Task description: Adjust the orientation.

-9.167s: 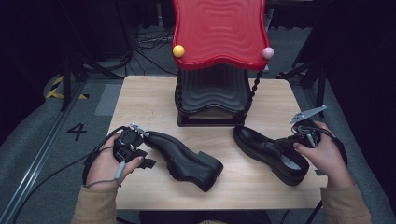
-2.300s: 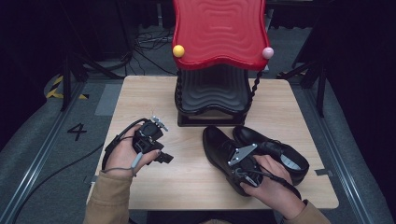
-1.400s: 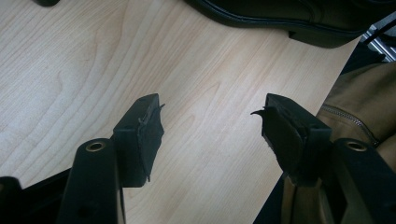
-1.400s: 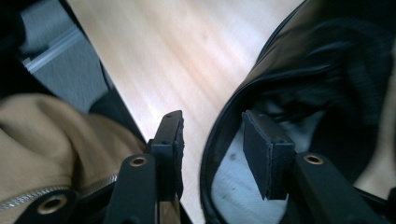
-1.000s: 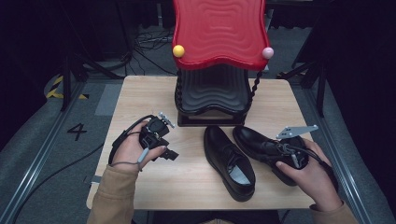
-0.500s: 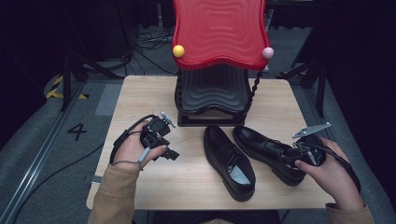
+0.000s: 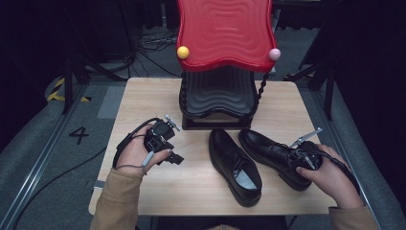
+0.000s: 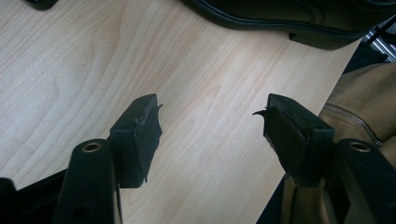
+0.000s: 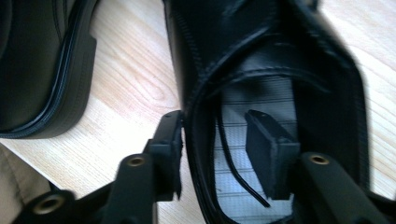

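Observation:
Two black leather shoes lie side by side on the wooden table (image 7: 143, 100): the left shoe (image 7: 237, 165) and the right shoe (image 7: 268, 151). My right gripper (image 7: 299, 160) is at the right shoe's heel end. In the right gripper view its jaws (image 9: 214, 122) straddle the side wall of that shoe (image 9: 280, 56), one finger outside and one inside over the insole. They have just been closing, but a gap remains, so it is open. My left gripper (image 7: 176, 159) hovers over bare table (image 8: 93, 56), open (image 8: 208, 126), its jaws just having opened a little with nothing between them.
A red wavy stand (image 7: 222, 33) with a black tier (image 7: 218, 96) below it occupies the table's far middle, with a yellow ball (image 7: 183, 52) and a pink ball (image 7: 274, 54) at its corners. The left shoe's sole (image 8: 289, 18) lies just beyond my left jaws.
My right gripper, which had drawn off to the right of the shoe half a second ago, has come back left and down over its heel opening. The left hand and both shoes have stayed put.

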{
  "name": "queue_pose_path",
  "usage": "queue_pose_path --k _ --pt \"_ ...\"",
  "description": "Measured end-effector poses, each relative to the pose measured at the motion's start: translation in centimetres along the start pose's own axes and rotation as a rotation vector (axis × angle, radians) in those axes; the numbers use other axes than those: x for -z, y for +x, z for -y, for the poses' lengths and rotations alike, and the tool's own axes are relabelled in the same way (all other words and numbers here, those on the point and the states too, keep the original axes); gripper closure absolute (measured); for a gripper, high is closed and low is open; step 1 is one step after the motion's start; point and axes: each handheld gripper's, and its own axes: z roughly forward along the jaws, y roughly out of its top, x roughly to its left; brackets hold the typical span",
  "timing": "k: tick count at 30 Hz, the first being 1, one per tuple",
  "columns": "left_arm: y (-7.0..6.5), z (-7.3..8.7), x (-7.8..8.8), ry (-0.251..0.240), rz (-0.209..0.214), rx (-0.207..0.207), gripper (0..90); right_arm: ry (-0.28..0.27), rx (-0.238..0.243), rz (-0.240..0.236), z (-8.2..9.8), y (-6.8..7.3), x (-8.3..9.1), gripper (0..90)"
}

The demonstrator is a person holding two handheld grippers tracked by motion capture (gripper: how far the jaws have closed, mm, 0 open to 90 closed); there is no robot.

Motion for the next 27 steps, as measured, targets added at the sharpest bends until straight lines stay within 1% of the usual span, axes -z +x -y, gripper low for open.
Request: queue_pose_path --k 1,2,3,5,6,7,8,11,15,16,19,21,22,23,24,25,26,27 --pt "0.0 0.0 0.0 -0.001 0.0 0.0 36.6 0.004 0.0 -0.005 0.0 0.0 -0.1 63.0" --pt "0.0 0.0 0.0 -0.001 0.0 0.0 36.6 0.004 0.0 -0.005 0.0 0.0 -0.1 63.0" --pt "0.0 0.0 0.0 -0.002 0.0 0.0 36.6 0.01 0.0 -0.011 -0.1 0.1 -0.3 66.0" --pt "0.0 0.0 0.0 -0.001 -0.001 0.001 36.6 0.01 0.007 -0.023 -0.2 0.2 -0.3 75.0" --pt "0.0 0.0 0.0 -0.001 -0.001 0.0 36.6 0.013 0.01 -0.04 -0.3 0.3 -0.3 80.4" --pt "0.0 0.0 0.0 -0.001 -0.001 0.0 36.6 0.015 0.019 -0.046 -0.4 0.3 -0.3 84.4" --pt "0.0 0.0 0.0 -0.002 -0.002 0.001 36.6 0.012 0.028 -0.048 -0.5 0.5 -0.2 86.1" --pt "0.0 0.0 0.1 -0.004 -0.002 0.0 36.6 0.016 0.034 -0.032 -0.6 0.7 -0.2 86.8" --pt "0.0 0.0 0.0 -0.001 -0.003 0.002 36.6 -0.041 0.015 -0.014 -0.8 1.0 0.5 87.2" --pt "0.0 0.0 0.0 0.002 -0.004 0.0 36.6 -0.061 0.003 -0.01 -0.9 1.2 0.7 87.3" --pt "0.0 0.0 -0.1 0.005 -0.007 0.004 36.6 -0.102 -0.027 -0.018 -1.2 1.7 0.9 87.3" --pt "0.0 0.1 -0.1 0.002 -0.004 0.003 36.6 -0.111 -0.037 -0.019 -1.5 2.0 0.9 87.2" --pt "0.0 0.1 -0.1 0.005 -0.007 0.003 36.6 -0.119 -0.047 -0.02 -1.6 2.3 1.0 87.2" --pt "0.0 0.1 -0.1 0.003 -0.006 0.006 36.6 -0.127 -0.048 -0.022 -1.7 2.6 1.0 87.2" --pt "0.0 0.2 -0.1 0.003 -0.008 0.007 36.6 -0.138 -0.057 -0.029 -2.1 3.3 1.0 87.0" --pt "0.0 0.2 -0.1 0.003 -0.01 0.008 36.6 -0.138 -0.057 -0.029 -2.1 3.3 1.0 87.0" --pt "0.0 0.3 0.0 0.001 -0.008 0.01 36.7 -0.142 -0.059 -0.028 -2.2 3.7 0.9 86.9" --pt "0.0 0.4 0.0 0.001 -0.009 0.011 36.6 -0.138 -0.057 -0.029 -2.5 4.4 0.7 86.8"
